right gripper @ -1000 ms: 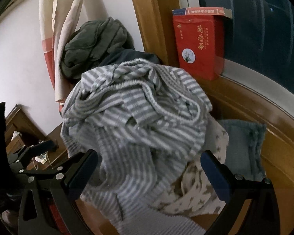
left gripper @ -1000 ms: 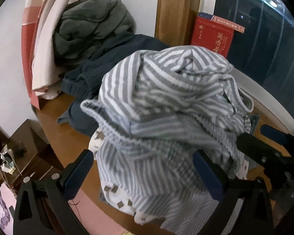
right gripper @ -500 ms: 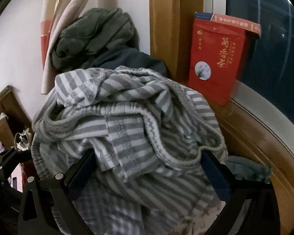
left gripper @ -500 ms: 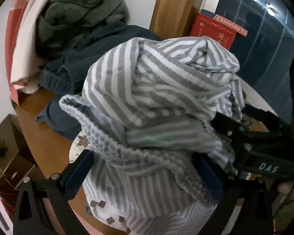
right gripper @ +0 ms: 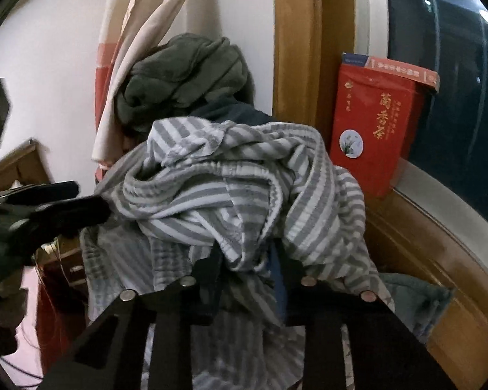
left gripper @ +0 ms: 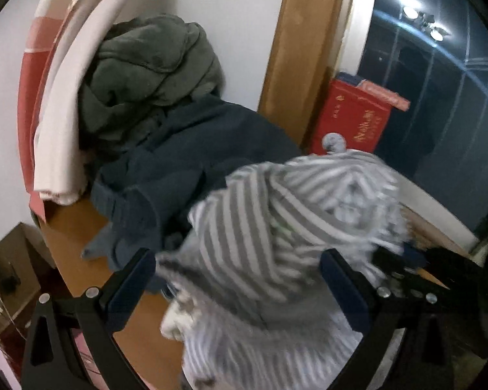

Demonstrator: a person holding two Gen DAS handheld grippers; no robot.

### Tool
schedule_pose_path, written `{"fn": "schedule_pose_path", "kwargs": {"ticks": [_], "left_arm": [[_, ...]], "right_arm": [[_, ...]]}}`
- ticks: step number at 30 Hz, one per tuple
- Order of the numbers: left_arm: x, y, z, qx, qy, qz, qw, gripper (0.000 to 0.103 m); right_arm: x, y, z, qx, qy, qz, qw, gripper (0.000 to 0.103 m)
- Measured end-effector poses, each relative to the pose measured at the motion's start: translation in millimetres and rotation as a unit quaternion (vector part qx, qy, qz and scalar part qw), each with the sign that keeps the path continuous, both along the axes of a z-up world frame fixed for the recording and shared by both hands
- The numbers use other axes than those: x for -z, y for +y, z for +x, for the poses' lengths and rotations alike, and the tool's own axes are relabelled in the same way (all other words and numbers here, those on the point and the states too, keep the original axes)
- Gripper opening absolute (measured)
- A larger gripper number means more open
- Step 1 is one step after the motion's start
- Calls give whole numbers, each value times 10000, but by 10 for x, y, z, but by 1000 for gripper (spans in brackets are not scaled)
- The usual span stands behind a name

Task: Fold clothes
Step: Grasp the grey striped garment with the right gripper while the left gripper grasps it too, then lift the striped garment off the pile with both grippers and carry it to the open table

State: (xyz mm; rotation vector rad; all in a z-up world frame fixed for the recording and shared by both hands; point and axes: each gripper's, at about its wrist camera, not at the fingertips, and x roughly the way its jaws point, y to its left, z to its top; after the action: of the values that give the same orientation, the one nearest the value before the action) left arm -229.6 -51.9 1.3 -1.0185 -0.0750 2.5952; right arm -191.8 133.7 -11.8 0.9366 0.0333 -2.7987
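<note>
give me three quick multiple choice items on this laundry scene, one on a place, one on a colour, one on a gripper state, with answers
1. Where is the red box?
A. by the window frame
B. under the dark blue garment
C. in the left gripper

2. What colours is the garment nearest the grippers?
A. red and cream
B. grey and white stripes
C. plain green

3. How is the right gripper?
A. open, clear of cloth
B. out of view
C. shut on cloth

Answers:
1 A: the red box stands against the wooden window frame.
2 B: the striped garment shows grey and white bands.
3 C: the right gripper has its fingers drawn together with a striped fold pinched between them; the left gripper is open.
</note>
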Motion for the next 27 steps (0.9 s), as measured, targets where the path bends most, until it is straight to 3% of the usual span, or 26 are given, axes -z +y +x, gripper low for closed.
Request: {"fn": "schedule_pose_path", "kwargs": {"ticks": [3, 5, 8, 13, 16, 19, 24, 27], "left_arm": [[-23, 71, -25, 187, 36, 86, 9998, 96], [-38, 118, -41, 312, 61, 144, 9994, 57], [-136, 188, 18, 523, 246, 202, 9981, 26], [-686, 306, 416, 1127, 831, 479, 9890, 22], [-903, 448, 667, 1539, 951, 695, 9810, 22], [-1024, 691, 1049, 1901, 1193, 643, 9724, 21], [-929, 1297, 1661, 2829, 1016, 613, 9518, 21], [-733, 1696, 1947, 3117, 801, 304, 9463, 22]], "right_arm": [[-69, 26, 80, -18, 72, -198, 9998, 16], [-131, 31, 143, -81, 161, -340, 9993, 13], [-260, -10, 246, -277, 420, -563, 9971, 11], [-742, 114, 589, -385, 1140, -890, 9887, 10], [-980, 276, 920, -308, 1462, -934, 9844, 10], [-1133, 508, 1365, -192, 1738, -959, 9799, 8], [-1168, 939, 2144, 275, 1868, -834, 9785, 8], [-903, 1123, 2381, 601, 1412, -640, 9861, 8]]}}
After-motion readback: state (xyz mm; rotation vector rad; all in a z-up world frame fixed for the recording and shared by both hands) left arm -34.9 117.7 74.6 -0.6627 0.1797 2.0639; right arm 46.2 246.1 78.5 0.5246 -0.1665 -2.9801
